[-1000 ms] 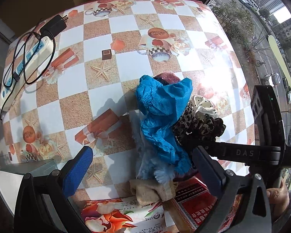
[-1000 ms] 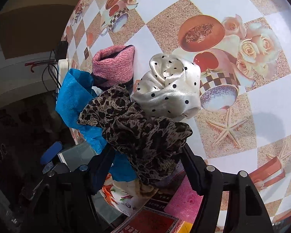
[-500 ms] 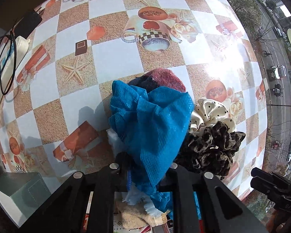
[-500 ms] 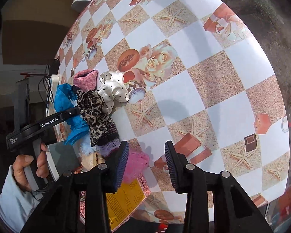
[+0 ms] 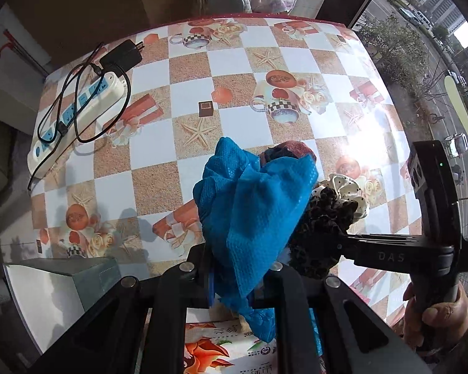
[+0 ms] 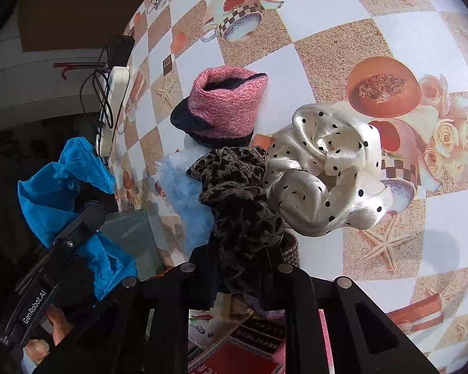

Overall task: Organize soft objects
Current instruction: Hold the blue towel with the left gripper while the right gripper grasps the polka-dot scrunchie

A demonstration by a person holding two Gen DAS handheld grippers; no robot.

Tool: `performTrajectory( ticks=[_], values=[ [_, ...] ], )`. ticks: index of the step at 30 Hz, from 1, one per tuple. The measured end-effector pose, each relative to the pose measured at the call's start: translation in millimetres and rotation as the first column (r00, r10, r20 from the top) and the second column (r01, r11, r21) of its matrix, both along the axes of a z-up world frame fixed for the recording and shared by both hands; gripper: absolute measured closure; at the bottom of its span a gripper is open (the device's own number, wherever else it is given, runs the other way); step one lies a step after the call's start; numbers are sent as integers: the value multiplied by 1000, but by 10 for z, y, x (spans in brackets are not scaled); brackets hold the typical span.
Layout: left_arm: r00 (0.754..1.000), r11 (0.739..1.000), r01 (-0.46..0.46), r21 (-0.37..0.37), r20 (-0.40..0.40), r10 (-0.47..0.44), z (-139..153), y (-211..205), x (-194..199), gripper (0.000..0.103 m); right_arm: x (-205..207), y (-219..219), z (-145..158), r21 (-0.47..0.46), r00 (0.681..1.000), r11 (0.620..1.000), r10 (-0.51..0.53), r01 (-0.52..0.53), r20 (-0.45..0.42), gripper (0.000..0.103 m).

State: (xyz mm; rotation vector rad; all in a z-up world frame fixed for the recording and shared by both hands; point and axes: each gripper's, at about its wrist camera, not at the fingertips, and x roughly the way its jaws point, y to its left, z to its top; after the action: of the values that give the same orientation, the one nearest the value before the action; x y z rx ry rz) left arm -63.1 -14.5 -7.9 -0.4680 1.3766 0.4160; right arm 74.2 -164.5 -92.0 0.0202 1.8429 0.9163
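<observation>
At the near desk edge, by the soft pile, your left claw (image 5: 240, 275) is clenched on the blue mesh cloth (image 5: 252, 212), which drapes up and over the jaws and hides most of the pile from that wrist view. Your right claw (image 6: 243, 265) is clenched on the leopard scrunchie (image 6: 237, 199); its ruffles bunch up out of the jaws. Using the scrunchie as landmark: the cream polka-dot scrunchie (image 6: 324, 168) is touching it on the right, the pink knit cuff (image 6: 227, 106) sits just beyond it, and a pale blue fluffy piece (image 6: 184, 193) lies just left of it and partly under it. Both grips look like separating moves: each claw has one soft item so the tangled pile can be pulled apart and sorted, judging from the task.

Pose: left claw points straight down over the pile, your hand (image 6: 46, 333) wrapped on its handle. Right claw comes in slanted from the near side, angled down at the desk (image 6: 327, 50), your hand (image 5: 436, 318) low on its handle. Whether either item is clear of the desk is hard to tell. Power strip (image 5: 75, 115) with its black cable sits well left of the scrunchie, out of the way. Printed boxes (image 5: 221, 349) lie at the near edge under the claws.
</observation>
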Motion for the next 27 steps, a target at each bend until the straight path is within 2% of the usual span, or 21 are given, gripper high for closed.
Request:
performTrajectory(
  ticks=[4,7,10,11,12,13,14,15,21,24,25,26,27],
  values=[
    [1000,1000,-11,7,16,11,117,-39,-197,87,-32,-381,386,41,995,999,-32,28,91,83],
    [1000,1000,-8,-4,15,8,159,-107,-324,87,-31,-825,545,-28,978,996,-73,80,195,83],
    [1000,1000,0,-8,5,0,182,-179,-421,87,-29,-1019,512,-55,979,994,-88,99,185,79],
    [1000,1000,2,-8,3,-2,191,-196,-442,87,-19,-982,494,-57,981,994,-84,96,177,70],
    [1000,1000,3,-5,2,-3,211,-214,-462,87,7,-912,494,-67,977,993,-78,93,196,49],
    [1000,1000,3,-3,2,-3,233,-225,-477,87,42,-833,493,-67,972,993,-77,94,220,36],
    [1000,1000,1,3,3,-2,266,-234,-498,87,92,-741,474,-66,967,993,-76,95,244,18],
    [1000,1000,0,10,5,0,300,-240,-517,87,152,-651,427,-78,963,992,-74,97,261,18],
    [1000,999,-23,36,8,22,419,-242,-727,87,555,-336,23,-167,962,968,-145,187,233,18],
    [999,999,-39,32,-2,39,413,-236,-814,87,466,-93,-161,-228,975,969,-48,99,216,24],
    [999,999,-41,31,-5,41,411,-235,-833,87,390,-12,-112,-244,963,968,13,55,268,30],
    [999,999,-43,30,-6,43,411,-236,-848,87,334,35,-103,-247,960,969,54,16,273,65],
    [999,999,-42,29,-7,42,411,-235,-862,87,284,36,-111,-245,966,970,65,-2,251,82]
  ],
)
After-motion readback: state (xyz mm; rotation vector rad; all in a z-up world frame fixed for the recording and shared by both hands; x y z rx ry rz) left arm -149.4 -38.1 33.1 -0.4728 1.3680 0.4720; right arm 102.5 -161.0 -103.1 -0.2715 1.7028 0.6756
